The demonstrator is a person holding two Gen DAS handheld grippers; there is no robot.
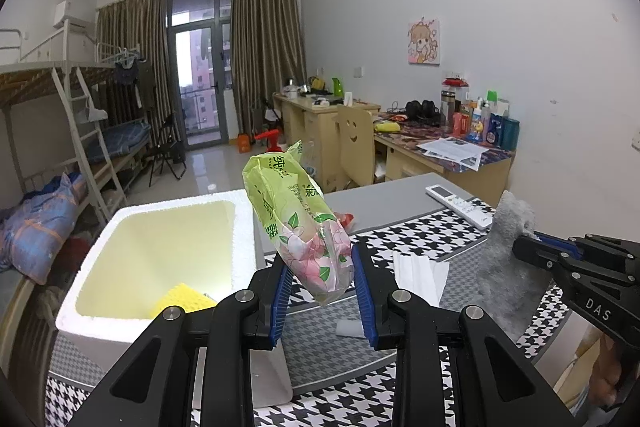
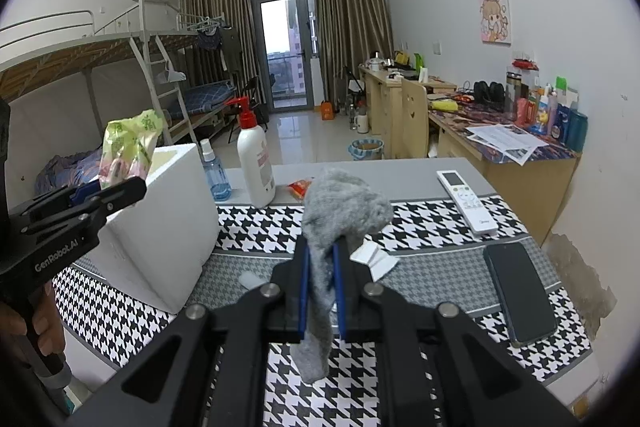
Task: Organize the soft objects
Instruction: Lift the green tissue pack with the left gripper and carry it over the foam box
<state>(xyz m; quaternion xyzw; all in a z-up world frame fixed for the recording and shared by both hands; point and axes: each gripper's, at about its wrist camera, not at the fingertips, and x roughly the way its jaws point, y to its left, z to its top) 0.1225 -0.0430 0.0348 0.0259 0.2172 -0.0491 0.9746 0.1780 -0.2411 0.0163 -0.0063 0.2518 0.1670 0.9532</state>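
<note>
The left tool (image 1: 318, 279) grips the lower end of a soft green and pink floral plastic tissue pack (image 1: 302, 223), its blue pads pressed against both sides. The pack is held in the air, tilted up and away, just beside the right wall of an open white foam box (image 1: 160, 247) standing on the counter (image 1: 384, 199). A yellow textured sponge (image 1: 182, 301) lies inside the box at its near corner.

The right tool (image 2: 320, 267) is closed narrowly on a fuzzy grey sock (image 2: 340, 215). The sock bunches above the pads and its tail hangs below them, over the black and white houndstooth cloth (image 2: 432, 223) covering the counter.

On the cloth lie folded white tissues (image 2: 374, 257), a white remote control (image 2: 466, 201) and a dark phone (image 2: 520, 291). Beyond the cloth stand a white pump bottle with a red top (image 2: 256, 163) and a small blue bottle (image 2: 214, 173).
</note>
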